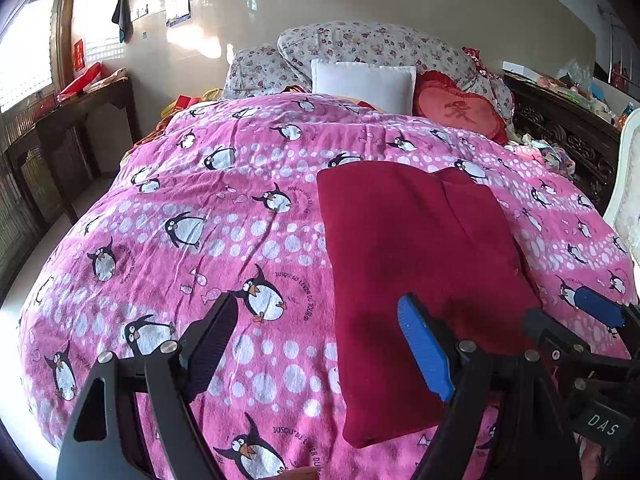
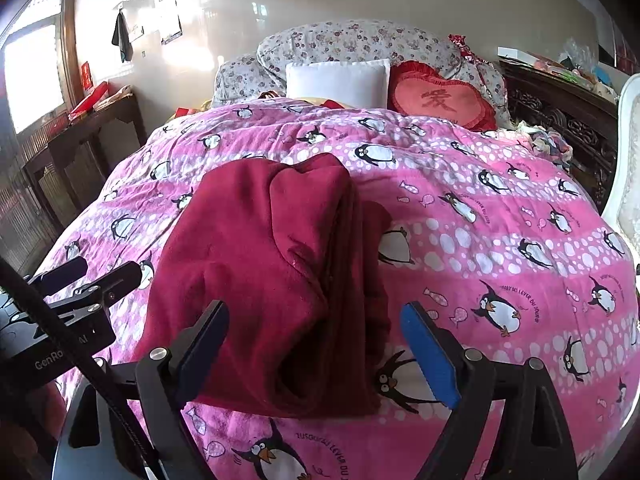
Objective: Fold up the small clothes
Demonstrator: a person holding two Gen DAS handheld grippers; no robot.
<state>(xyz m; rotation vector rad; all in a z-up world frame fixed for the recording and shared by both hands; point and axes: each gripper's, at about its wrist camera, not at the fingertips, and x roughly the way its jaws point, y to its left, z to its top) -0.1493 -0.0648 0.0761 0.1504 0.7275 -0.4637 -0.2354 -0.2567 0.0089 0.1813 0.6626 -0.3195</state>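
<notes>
A dark red fleece garment [image 1: 420,272] lies folded into a long rectangle on the pink penguin bedspread [image 1: 224,216]. In the right wrist view the garment [image 2: 272,276] shows several folded layers along its right side. My left gripper [image 1: 316,320] is open and empty, hovering over the garment's near left edge. My right gripper [image 2: 316,328] is open and empty, straddling the garment's near end. The right gripper also shows in the left wrist view [image 1: 572,320], and the left gripper shows at the left in the right wrist view [image 2: 100,272].
At the head of the bed lie a white pillow [image 1: 362,82], a red heart cushion [image 1: 460,114] and a floral quilt [image 1: 360,44]. A dark wooden table [image 1: 76,116] stands left of the bed, a carved dark cabinet [image 1: 568,136] right, and a white chair [image 1: 624,200] at far right.
</notes>
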